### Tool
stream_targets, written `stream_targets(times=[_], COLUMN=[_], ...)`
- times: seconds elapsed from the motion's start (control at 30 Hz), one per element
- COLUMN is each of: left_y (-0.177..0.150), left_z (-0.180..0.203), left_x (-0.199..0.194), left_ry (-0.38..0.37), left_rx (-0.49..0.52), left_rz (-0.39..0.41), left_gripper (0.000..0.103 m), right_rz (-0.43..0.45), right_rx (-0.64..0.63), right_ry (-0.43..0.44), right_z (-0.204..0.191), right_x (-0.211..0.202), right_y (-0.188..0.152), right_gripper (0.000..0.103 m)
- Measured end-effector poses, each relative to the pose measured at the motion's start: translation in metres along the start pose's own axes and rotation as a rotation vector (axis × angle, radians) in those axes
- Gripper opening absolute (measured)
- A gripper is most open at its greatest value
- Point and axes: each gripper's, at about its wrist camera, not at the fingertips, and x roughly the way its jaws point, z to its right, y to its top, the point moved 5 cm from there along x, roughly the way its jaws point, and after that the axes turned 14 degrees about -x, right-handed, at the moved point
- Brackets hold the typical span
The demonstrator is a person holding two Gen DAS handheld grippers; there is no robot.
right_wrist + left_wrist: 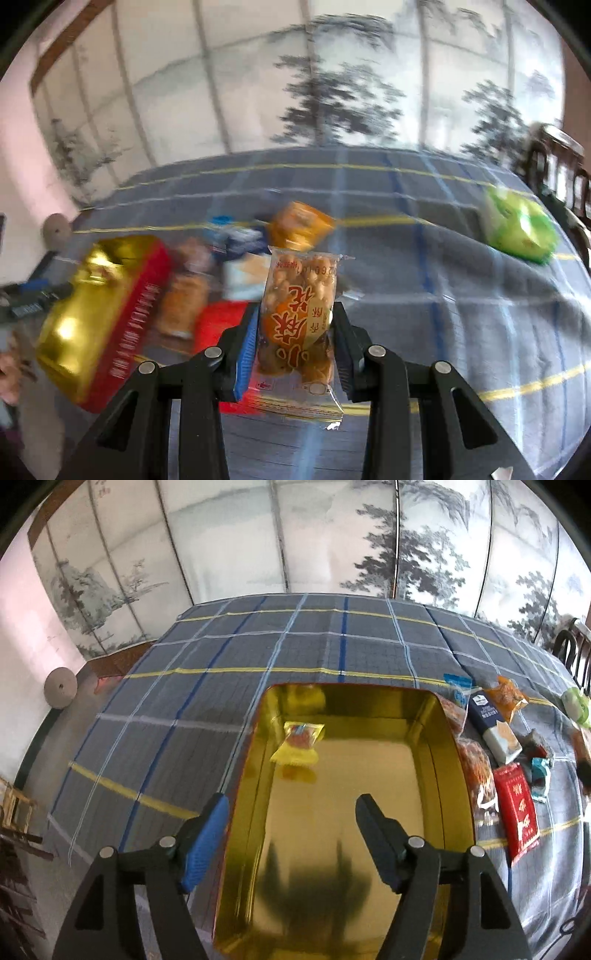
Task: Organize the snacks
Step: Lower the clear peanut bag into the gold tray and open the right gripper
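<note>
A gold-lined tin box (pixel 439 738) sits on the plaid tablecloth in the left wrist view. A small yellow snack packet (pixel 298 743) lies inside it near the far left corner. My left gripper (pixel 291 812) hangs open above the box's near end with nothing between its fingers. In the right wrist view my right gripper (pixel 295 332) is shut on a clear packet of peanuts (pixel 297 314) with orange print, held off the table. The same box (pixel 110 291), red outside, shows at the left there, blurred.
Loose snacks lie right of the box: a red packet (pixel 517 808), a navy and white box (pixel 493 723), an orange packet (pixel 504 696), a teal wrapper (pixel 541 775). A green packet (pixel 521 229) lies far right. A painted folding screen stands behind the table.
</note>
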Motion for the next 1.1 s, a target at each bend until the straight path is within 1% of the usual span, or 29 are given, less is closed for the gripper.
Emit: stream_targets(times=[0.1, 0.17, 0.23, 0.27, 0.37, 0.43, 0.53, 0.67, 0.77, 0.87, 0.97, 1.1], left_y=[-0.008, -0.013, -0.019, -0.023, -0.031, -0.035, -0.041, -0.043, -0.043, -0.042, -0.043, -0.044], left_z=[-0.016, -0.029, -0.040, -0.046, -0.057, -0.061, -0.063, -0.068, -0.073, -0.076, -0.078, -0.077], left_x=[-0.010, -0.015, -0.017, -0.018, -0.024, -0.029, -0.034, -0.036, -0.032, -0.029, -0.027, -0.024], left_ry=[-0.010, 0.000, 0.001, 0.015, 0.049, 0.068, 0.091, 0.076, 0.068, 0.060, 0.058, 0.062], left_rx=[-0.041, -0.073, -0.098, -0.104, -0.102, -0.089, -0.067, -0.071, -0.088, -0.104, -0.108, -0.107], left_rz=[0.002, 0.000, -0.010, -0.011, 0.002, 0.024, 0.039, 0.037, 0.023, 0.007, 0.005, -0.001], left_gripper=[0.073, 0.073, 0.073, 0.073, 0.073, 0.073, 0.073, 0.073, 0.073, 0.073, 0.073, 0.073], right_rz=[0.015, 0.017, 0.011, 0.008, -0.020, -0.043, -0.095, -0.160, -0.197, -0.221, -0.225, -0.242], right_rx=[-0.036, -0.055, -0.069, -0.081, -0.108, -0.125, -0.110, -0.127, -0.158, -0.175, -0.196, -0.190], right_ry=[0.097, 0.163, 0.209, 0.232, 0.293, 0.316, 0.351, 0.349, 0.328, 0.303, 0.270, 0.251], right_z=[-0.033, -0.057, -0.076, -0.088, -0.124, -0.141, -0.162, -0.186, -0.201, -0.205, -0.209, -0.207], right_x=[0.005, 0.014, 0.023, 0.029, 0.051, 0.068, 0.095, 0.129, 0.146, 0.157, 0.160, 0.163], right_y=[0.023, 0.037, 0.045, 0.051, 0.067, 0.073, 0.077, 0.076, 0.074, 0.075, 0.080, 0.079], right_gripper=[0.034, 0.034, 0.034, 0.034, 0.034, 0.034, 0.034, 0.035, 0.035, 0.035, 0.035, 0.037])
